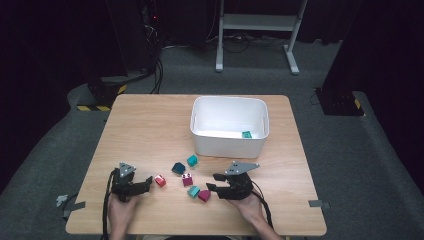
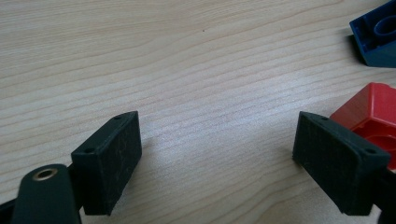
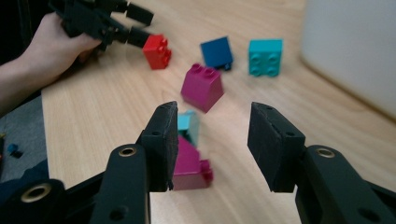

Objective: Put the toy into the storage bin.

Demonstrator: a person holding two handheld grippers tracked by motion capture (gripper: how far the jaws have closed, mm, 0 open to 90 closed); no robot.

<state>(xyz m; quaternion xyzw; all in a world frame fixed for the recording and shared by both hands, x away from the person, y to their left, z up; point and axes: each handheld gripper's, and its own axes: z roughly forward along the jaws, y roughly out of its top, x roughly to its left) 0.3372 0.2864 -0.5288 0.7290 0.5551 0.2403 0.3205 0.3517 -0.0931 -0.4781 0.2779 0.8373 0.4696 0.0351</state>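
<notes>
While the right gripper [image 3: 212, 144] hangs low over the table [image 1: 150, 125] with jaws apart and nothing between the pads, the step in hand looks like the reach for the magenta brick [image 3: 189, 163], which lies just past its left jaw, touching a small teal brick [image 3: 188, 125]. Next move likely needs a shift sideways to straddle that brick, then a close. Right hand [image 1: 248, 206] comes in from the near edge, gripper pointing toward the bricks. Left gripper [image 2: 217, 149] sits low, jaws wide, empty, red brick [image 2: 373, 116] just outside one jaw. Farther off: second magenta brick [image 3: 202, 86], dark blue brick [image 3: 217, 51], teal square brick [image 3: 265, 56]. Farthest, white bin [image 1: 230, 125] with one green piece [image 1: 246, 134] inside.
</notes>
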